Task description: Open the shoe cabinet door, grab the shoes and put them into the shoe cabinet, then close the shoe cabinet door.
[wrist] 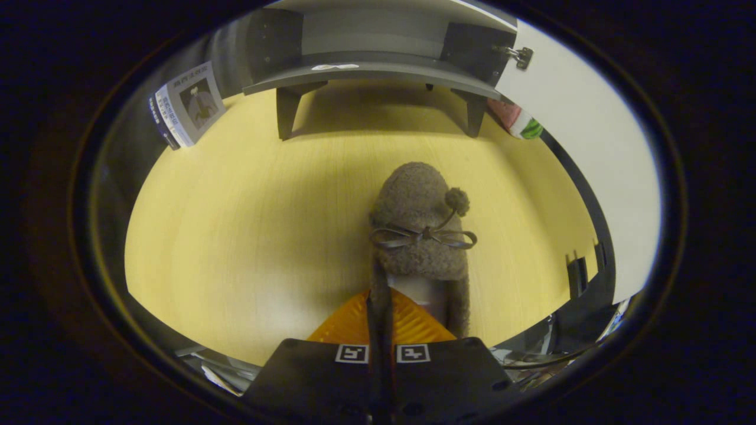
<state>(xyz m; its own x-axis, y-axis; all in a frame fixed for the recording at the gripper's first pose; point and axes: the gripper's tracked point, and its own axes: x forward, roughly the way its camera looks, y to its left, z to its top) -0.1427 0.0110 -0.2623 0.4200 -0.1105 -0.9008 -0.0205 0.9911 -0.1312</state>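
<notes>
A brown fuzzy shoe (pixel 420 224) with a thin bow and a pompom points away from me over the yellow tabletop (pixel 236 224). My gripper (pixel 378 321) is shut on the shoe's left side wall, which is pinched between the two fingers. The toe reaches toward the shoe cabinet (pixel 378 69) beyond, a dark grey box on short legs. Its white door (pixel 585 147) stands swung open to the right, a metal hinge (pixel 520 56) showing at its top. The cabinet's inside looks bare.
A book (pixel 189 106) leans left of the cabinet. A red and green object (pixel 520 123) sits behind the cabinet's right leg. A dark frame and cables (pixel 567 330) lie at the table's right edge.
</notes>
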